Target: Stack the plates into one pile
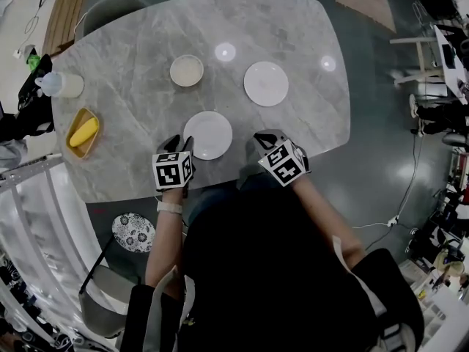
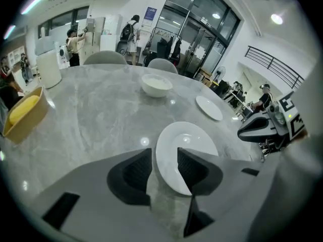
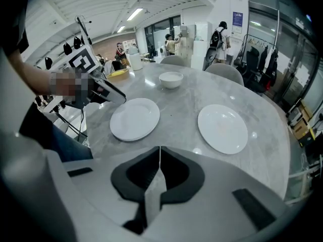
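A white plate lies near the table's front edge. A second white plate lies farther back to the right, and a white bowl stands at the back left. My left gripper is at the near plate's left rim, jaws open. The rim shows in the gap between them, and the pads do not press on it. My right gripper rests shut and empty to the right of that plate.
On the grey marble table, a yellow dish with something yellow in it sits at the left edge. A white jug stands behind it. Chairs stand at the far side. A patterned round thing lies below the table's near-left edge.
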